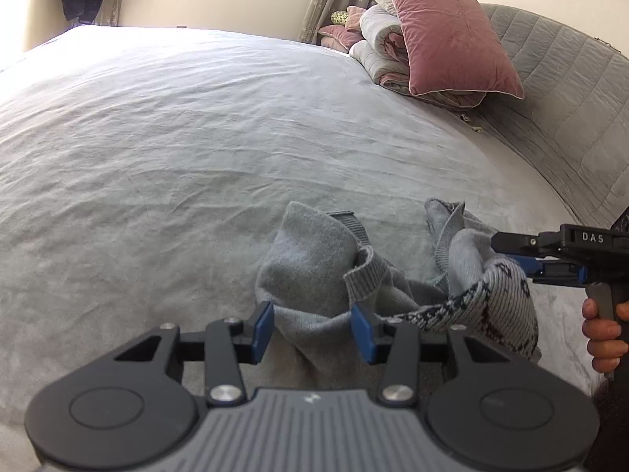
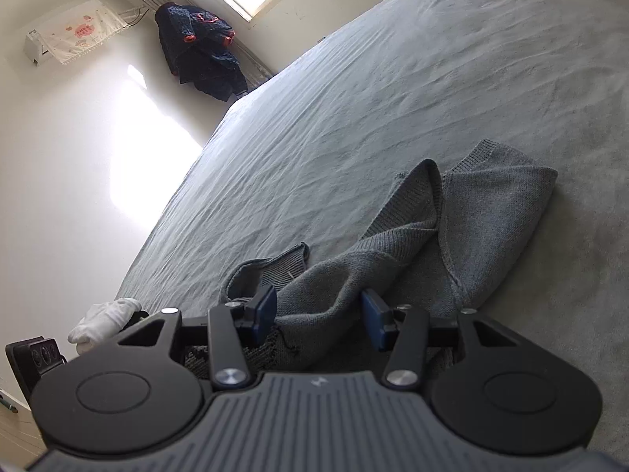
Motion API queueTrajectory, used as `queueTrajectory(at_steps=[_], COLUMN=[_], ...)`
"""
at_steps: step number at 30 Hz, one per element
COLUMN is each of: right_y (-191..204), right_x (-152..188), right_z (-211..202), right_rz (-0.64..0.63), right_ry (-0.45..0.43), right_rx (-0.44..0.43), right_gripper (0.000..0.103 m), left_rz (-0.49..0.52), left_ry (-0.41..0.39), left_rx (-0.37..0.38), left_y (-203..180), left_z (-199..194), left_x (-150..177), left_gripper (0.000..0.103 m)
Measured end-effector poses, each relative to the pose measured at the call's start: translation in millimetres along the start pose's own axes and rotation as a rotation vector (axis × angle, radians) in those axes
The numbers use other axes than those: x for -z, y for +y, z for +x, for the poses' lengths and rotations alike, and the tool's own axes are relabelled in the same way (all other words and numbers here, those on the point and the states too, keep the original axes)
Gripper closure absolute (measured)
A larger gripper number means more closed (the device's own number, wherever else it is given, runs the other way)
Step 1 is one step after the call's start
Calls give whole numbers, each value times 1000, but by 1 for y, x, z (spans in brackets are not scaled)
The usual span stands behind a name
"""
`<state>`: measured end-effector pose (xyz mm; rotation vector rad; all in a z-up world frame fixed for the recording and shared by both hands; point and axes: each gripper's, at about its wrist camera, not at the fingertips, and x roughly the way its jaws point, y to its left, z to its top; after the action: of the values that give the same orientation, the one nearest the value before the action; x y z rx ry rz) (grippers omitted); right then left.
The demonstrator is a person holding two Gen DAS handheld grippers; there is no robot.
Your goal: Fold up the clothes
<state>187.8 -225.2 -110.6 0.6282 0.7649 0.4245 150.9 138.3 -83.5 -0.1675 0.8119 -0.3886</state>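
— Where is the garment?

— A grey knitted sweater [image 1: 314, 271] with ribbed edges and a dark pattern on one part lies crumpled on the bed sheet [image 1: 177, 137], a pale grey, wrinkled cloth. It is near the front edge of the bed, close to both tools. In the right wrist view the same sweater [image 2: 471, 212] spreads away from the camera, one flat part lying on the sheet [image 2: 354, 90].

— What does the left gripper [image 1: 312, 328] do?

— Its black fingers with blue pads [image 1: 262, 324] stand apart, and a fold of the grey knit passes between them. The pads are beside the cloth, but I cannot say that they press it; the gap stays wide.

— And the right gripper [image 2: 320, 316]?

— In its own view the two blue pads [image 2: 375, 320] are also apart, with a ridge of sweater running into the gap. In the left wrist view this right gripper [image 1: 511, 253] comes in from the right side, held by a bare hand [image 1: 603, 334], and its tips touch the patterned part of the sweater. How far those tips stand from each other I cannot tell from that side.

— What else is in the room?

— At the head of the bed a dusty pink velvet pillow [image 1: 448, 35] leans on a folded quilt [image 1: 377, 51]. A dark blue jacket [image 2: 200, 55] hangs by the window. A white cloth glove [image 2: 104, 320] shows at the left side of the right wrist view.
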Motion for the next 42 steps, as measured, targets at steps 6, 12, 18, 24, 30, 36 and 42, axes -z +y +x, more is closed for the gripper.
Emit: queueTrajectory(at_steps=[6, 12, 18, 24, 30, 36, 42], right_y=[-16, -16, 16, 53, 80, 79, 80], right_x=[1, -6, -20, -53, -85, -112, -141], right_z=[14, 30, 18, -10, -11, 18, 57], right_rz=[93, 97, -48, -165, -274, -343, -401], right_ry=[19, 55, 3, -160, -308, -405, -466], right_rx=[21, 69, 109, 123, 185, 316, 406], right_gripper=[52, 81, 93, 93, 93, 93, 93], left_rz=[-164, -316, -389, -404, -434, -468, -443], left_ry=[31, 106, 2, -202, -395, -529, -662], left_rx=[131, 77, 36, -28, -95, -159, -233], left_y=[8, 11, 11, 17, 31, 53, 65], left_z=[33, 82, 66, 19, 0, -9, -21], left_x=[-18, -25, -36, -60, -72, -78, -86], left_gripper=[46, 75, 97, 97, 98, 98, 98])
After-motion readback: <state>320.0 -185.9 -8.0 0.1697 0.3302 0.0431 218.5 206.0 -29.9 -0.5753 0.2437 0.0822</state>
